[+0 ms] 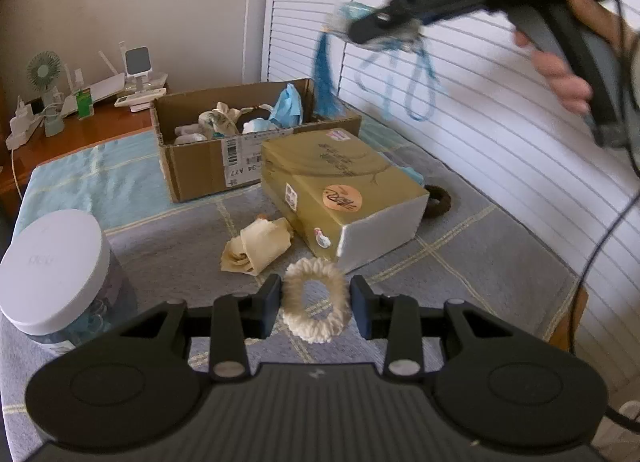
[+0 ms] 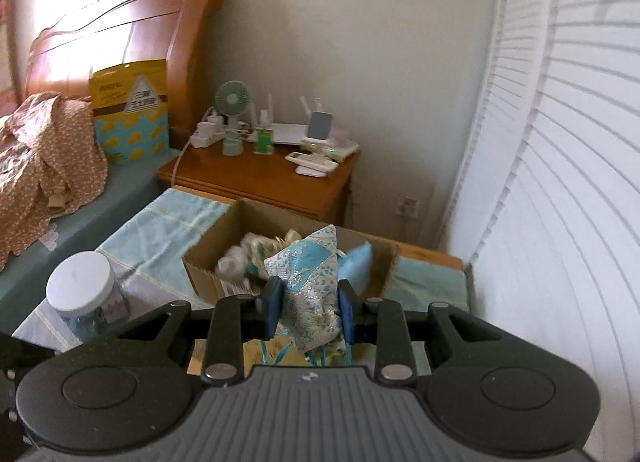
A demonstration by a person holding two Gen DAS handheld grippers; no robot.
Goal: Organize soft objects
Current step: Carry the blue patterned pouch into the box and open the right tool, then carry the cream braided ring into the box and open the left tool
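Cream yarn, looped into a fluffy scrunchie [image 1: 314, 300], is sitting between the fingers of the left hand-held gripper [image 1: 316, 304], low over the grey checked cloth of the worktop [image 1: 460, 246]. The left finger is touching the ring's side; whether the right one is pressing on it I cannot tell, so I cannot say if the ring is truly pinched. Higher up, the right hand-held gripper [image 2: 308, 304] is pinching a blue-and-silver brocade pouch [image 2: 310, 282], its blue tassel [image 1: 324, 78] and cord loops [image 1: 420, 82] dangling free in front of the white louvred doors [image 1: 500, 122].

Beyond both, the open cardboard box [image 1: 200, 166] is waiting on the worktop, already holding pale cloth pieces and a blue face mask [image 1: 288, 102]. A gold carton [image 1: 340, 190] is lying beside it, with a folded beige cloth [image 1: 256, 248] in front of the carton and a dark hair ring [image 1: 438, 200] just behind it. A white-lidded jar [image 1: 52, 274] is standing to the left.

Both carried things look feather-light and yielding. The scrunchie should squash flat under any squeeze and spring back, so taking it across the thickness of the yarn band, not the hollow middle, looks safest. The pouch seems limp and a little slick where the metallic thread is running; gripping the bunched fabric body, as now, should hold better than the cords, which are likely to swing and snag on the box rim.
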